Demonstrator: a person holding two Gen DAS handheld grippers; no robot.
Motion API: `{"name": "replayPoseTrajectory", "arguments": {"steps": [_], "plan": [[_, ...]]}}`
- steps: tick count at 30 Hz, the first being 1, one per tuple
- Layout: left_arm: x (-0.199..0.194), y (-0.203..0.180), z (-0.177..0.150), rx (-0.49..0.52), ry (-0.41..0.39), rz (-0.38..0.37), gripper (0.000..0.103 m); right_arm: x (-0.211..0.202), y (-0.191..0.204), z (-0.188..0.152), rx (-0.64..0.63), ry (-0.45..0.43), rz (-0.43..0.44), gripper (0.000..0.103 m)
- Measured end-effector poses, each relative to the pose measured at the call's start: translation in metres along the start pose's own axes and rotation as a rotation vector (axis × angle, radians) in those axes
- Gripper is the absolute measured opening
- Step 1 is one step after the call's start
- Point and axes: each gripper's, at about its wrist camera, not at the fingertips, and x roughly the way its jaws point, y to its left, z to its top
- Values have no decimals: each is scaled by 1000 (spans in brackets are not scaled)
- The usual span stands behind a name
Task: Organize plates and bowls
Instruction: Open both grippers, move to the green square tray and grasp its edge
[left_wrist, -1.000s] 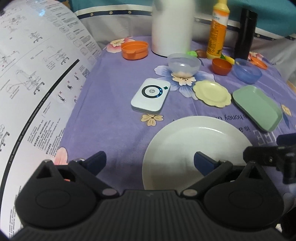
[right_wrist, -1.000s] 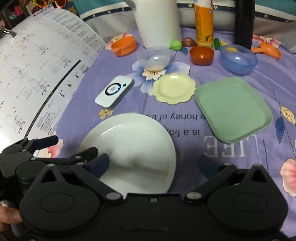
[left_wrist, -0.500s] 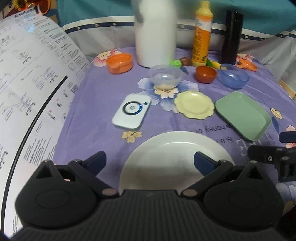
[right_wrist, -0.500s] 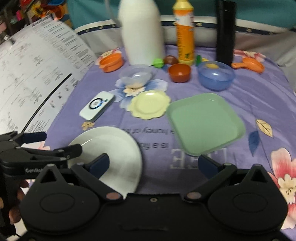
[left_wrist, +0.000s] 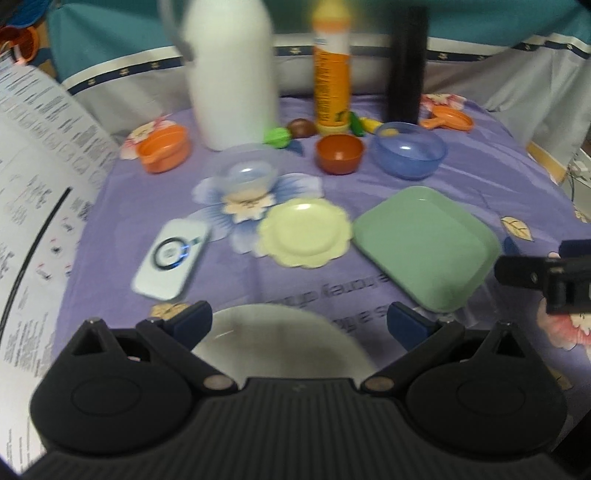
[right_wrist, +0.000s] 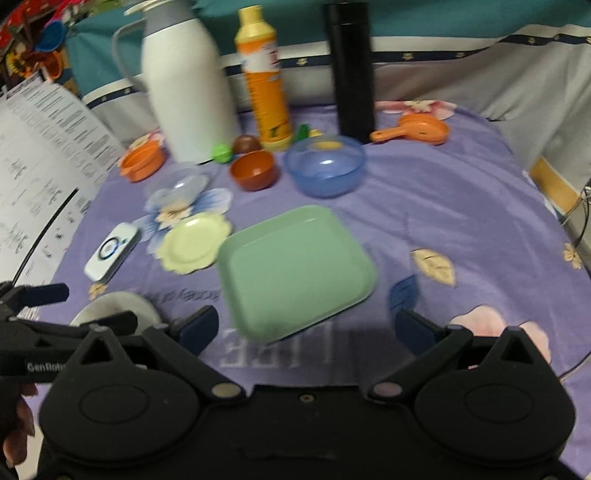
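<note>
Between the left gripper fingers — spread wide, gripping nothing — sits the white plate, low at 6 o'clock. Right gripper is equally spread and empty over the green square plate. Yellow plate lies at 12 from the white one, bowls beyond it. I'd stack smaller onto larger, pinching rims squarely. Versus a second ago: both cameras pulled back and tilted up, so the white plate shows less.

Black gripper bodies, ribbed housing, silver pivot screws, blue-padded jaws.
</note>
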Motion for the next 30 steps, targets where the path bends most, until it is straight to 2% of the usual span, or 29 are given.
{"name": "replayPoseTrajectory", "arguments": {"steps": [5,12,15,23,25,30], "plan": [[15,-28,11,23,9,-24,103,9,-30,13,34,-20,7,103],[44,-50,23,1,41,-36,103,33,-59,34,52,-21,34,93],[55,-52,27,-24,53,-41,103,46,-63,40,54,-8,42,88],[71,-56,32,-51,71,-47,102,80,-67,52,67,19,67,84],[73,-57,32,-51,72,-52,101,87,-67,54,66,23,69,84],[79,-59,32,-69,73,-62,89,100,-62,58,56,36,85,80]]}}
